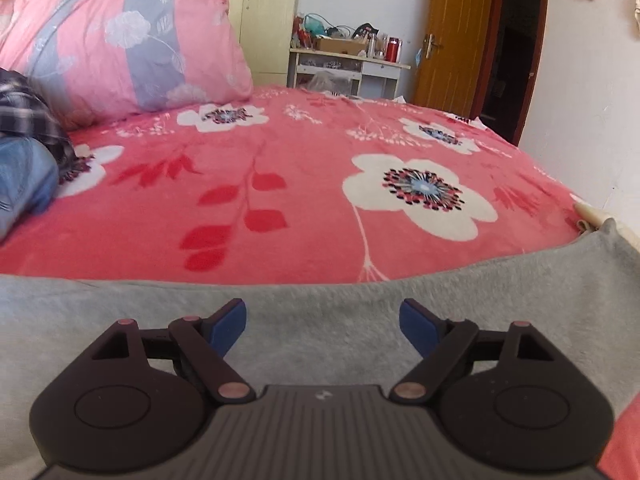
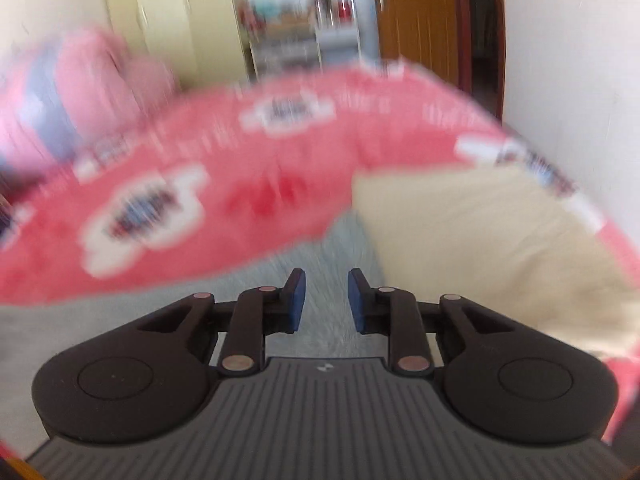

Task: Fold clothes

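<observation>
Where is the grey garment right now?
In both wrist views the grey garment lies on the bed's near edge, under the open left gripper, beside a cream cloth.

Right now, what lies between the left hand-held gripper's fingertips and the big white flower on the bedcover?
In the left wrist view, the left hand-held gripper hangs open over the grey garment; past its edge, only bare pink bedcover reaches the white flower.

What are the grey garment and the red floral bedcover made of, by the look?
Grey garment: probably fleece or brushed knit, matte, with a fuzzy, slightly pilled nap. Red floral bedcover: likely plush polyester fleece or flannel, with a soft short pile, a faint sheen and a printed pattern. Neither fibre can be confirmed from the look alone.
</observation>
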`<state>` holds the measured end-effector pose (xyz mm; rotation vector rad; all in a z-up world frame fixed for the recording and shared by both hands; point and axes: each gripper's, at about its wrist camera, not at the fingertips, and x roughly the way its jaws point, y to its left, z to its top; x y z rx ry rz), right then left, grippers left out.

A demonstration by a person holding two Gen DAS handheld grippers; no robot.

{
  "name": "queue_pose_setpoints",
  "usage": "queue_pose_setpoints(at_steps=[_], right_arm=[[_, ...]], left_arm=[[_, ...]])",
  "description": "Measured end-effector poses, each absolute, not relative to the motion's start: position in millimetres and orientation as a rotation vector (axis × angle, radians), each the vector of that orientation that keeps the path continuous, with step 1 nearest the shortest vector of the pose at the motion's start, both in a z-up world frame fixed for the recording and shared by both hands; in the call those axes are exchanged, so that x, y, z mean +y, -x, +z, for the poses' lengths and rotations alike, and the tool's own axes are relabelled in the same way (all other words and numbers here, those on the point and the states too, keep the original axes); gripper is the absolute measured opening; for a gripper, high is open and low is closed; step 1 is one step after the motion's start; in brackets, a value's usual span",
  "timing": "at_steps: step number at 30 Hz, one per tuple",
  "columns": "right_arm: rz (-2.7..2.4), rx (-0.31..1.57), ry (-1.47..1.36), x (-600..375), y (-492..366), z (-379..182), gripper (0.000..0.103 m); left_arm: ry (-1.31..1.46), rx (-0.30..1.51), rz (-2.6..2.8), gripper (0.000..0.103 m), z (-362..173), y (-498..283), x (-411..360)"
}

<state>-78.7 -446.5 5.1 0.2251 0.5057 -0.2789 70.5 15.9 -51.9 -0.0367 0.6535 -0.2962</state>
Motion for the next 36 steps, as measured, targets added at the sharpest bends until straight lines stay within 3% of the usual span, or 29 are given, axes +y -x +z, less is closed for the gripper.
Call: queue_pose_setpoints(at_steps=[4,9,15,19,29,36], right_arm=[[-0.190,0.523,-0.239,-428.8,132.3,17.4,0.023],[-0.304,0.744,-0.228,-429.5,129.1,-53.4,0.020],[-0.230,0.541,-0.183,-354.4,132.0,-7.6,0.024],[0.020,0.451,-0.193,-269.3,108.6,18.2,0.025],[0.480,0.562,-0.148,-22.4,9.2,5.9,0.027],[0.534,0.599,-0.093,46.7,-22.9,-3.0,0.027]], left_arm=[[0.108,0.665,-0.290,0.085,-38.1,-60.2,47.6],[0.265,0.666,-0.189,0.085,-15.1,-22.7,127.6],[0.408,0.572,0.049,0.090,9.6,45.2,252.7],[0.568,0.542,0.165,0.092,-6.6,76.3,317.8],[0.833,0.505,0.113,0.095,-80.7,72.2,379.7],[0.940,0.474,0.061,0.095,-109.1,43.0,404.2]])
